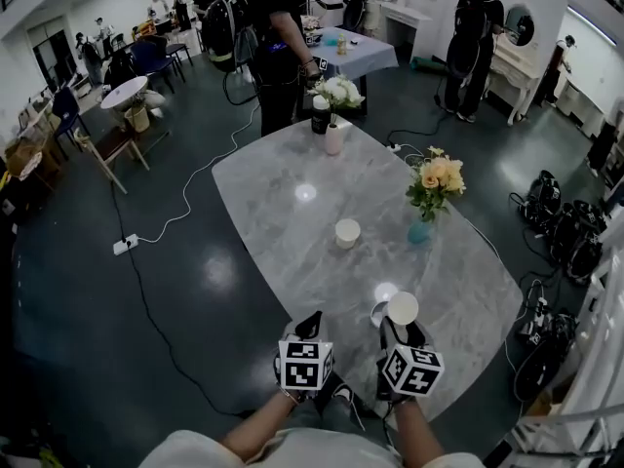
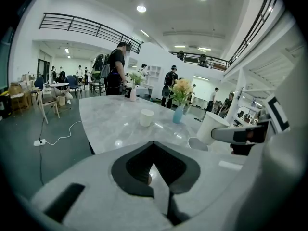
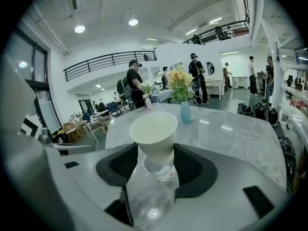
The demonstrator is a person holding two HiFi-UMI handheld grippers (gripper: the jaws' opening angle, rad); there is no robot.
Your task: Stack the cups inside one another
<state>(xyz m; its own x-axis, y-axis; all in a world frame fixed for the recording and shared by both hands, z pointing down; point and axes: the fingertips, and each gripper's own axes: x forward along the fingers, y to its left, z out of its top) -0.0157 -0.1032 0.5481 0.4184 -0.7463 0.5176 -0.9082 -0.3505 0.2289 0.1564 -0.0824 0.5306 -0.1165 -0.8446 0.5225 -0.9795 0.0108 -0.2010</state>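
Note:
My right gripper (image 1: 402,328) is shut on a white paper cup (image 1: 402,307) (image 3: 154,134), holding it upright near the table's front edge. Right under it stands a second cup (image 1: 377,312) (image 3: 165,171) with a red print. The held cup's base sits at that cup's mouth; how deep it reaches I cannot tell. A third white cup (image 1: 347,233) (image 2: 147,117) stands alone in the middle of the marble table (image 1: 283,213). My left gripper (image 1: 310,323) (image 2: 153,146) hovers to the left of the held cup, jaws shut with nothing in them.
A blue vase (image 1: 420,230) of yellow flowers stands to the right of the lone cup. At the table's far end are a pink vase (image 1: 333,140) of white flowers and a dark bottle (image 1: 320,117). People stand beyond it. Cables and bags (image 1: 561,227) lie on the floor.

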